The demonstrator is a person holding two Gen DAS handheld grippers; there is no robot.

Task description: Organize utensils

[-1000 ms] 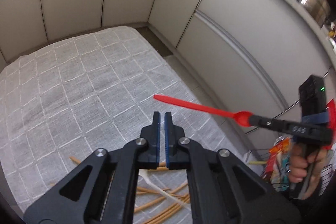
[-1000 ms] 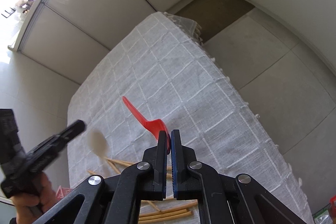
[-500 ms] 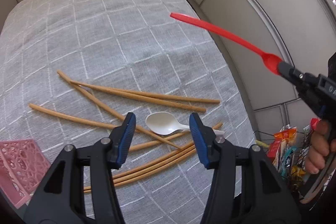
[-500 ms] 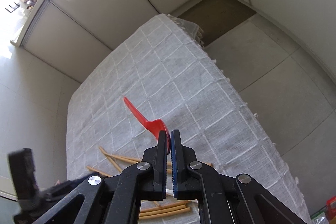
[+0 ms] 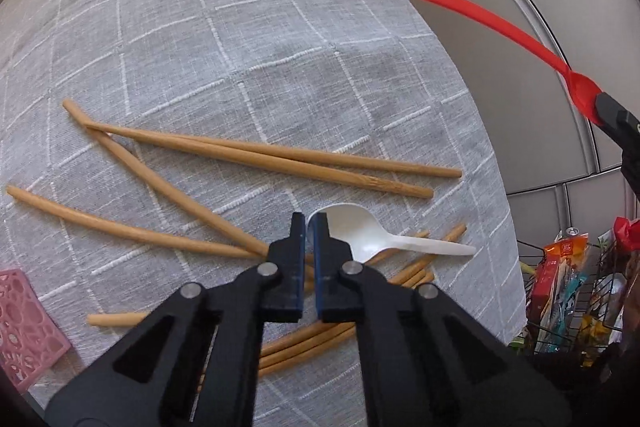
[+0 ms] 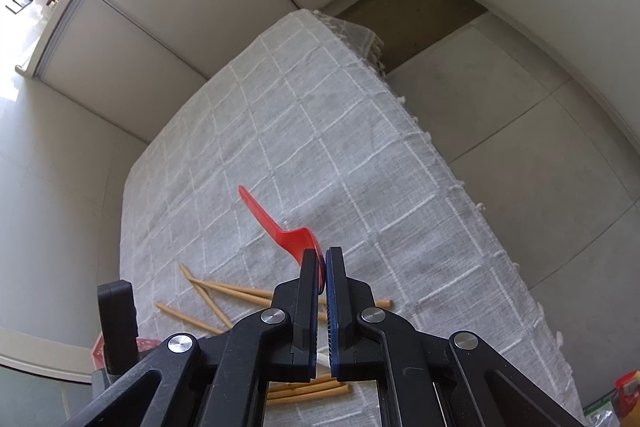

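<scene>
The white spoon point(image 5: 356, 233) lies across the chopsticks point(image 5: 256, 153) on the desk, left gripper point(image 5: 308, 227) jaws just snapped closed on its bowl rim, so it could slip sideways, while right gripper point(image 6: 322, 259) pinches the red spoon point(image 6: 280, 227) above.

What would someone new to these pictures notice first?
The red plastic spoon, pinched by its bowl in the right claw and held in the air above the grey checked tablecloth. Below it lies a jumble of wooden chopsticks with a white plastic spoon among them, the left claw shut on the edge of its bowl. A pink perforated basket sits at the cloth's near left corner.
</scene>
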